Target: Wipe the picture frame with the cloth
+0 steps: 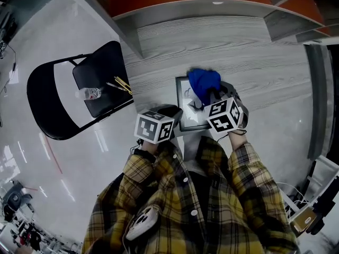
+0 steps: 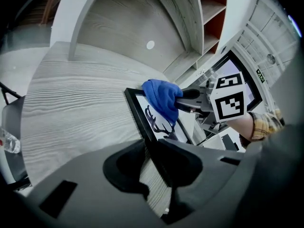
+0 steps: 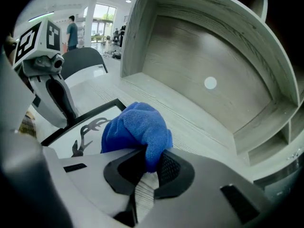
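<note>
A black-edged picture frame [image 1: 183,89] with a deer drawing lies flat on the grey wood desk [image 1: 254,62]. My right gripper [image 1: 207,95] is shut on a bunched blue cloth [image 1: 204,83], which rests on the frame's far part. In the right gripper view the cloth [image 3: 137,127] bulges out from between the jaws of the right gripper [image 3: 149,163], over the frame [image 3: 85,115]. My left gripper [image 1: 177,111] is at the frame's near left corner. In the left gripper view the frame's black edge [image 2: 142,110] runs in between the jaws of the left gripper [image 2: 154,151], which close on it; the cloth [image 2: 161,96] lies beyond.
A black folding chair [image 1: 100,78] stands left of the desk, with a plastic bottle [image 1: 90,93] and thin sticks [image 1: 122,83] on its seat. The desk's back wall [image 1: 212,9] and a side shelf [image 1: 291,23] close it in. The desk's left edge is near the frame.
</note>
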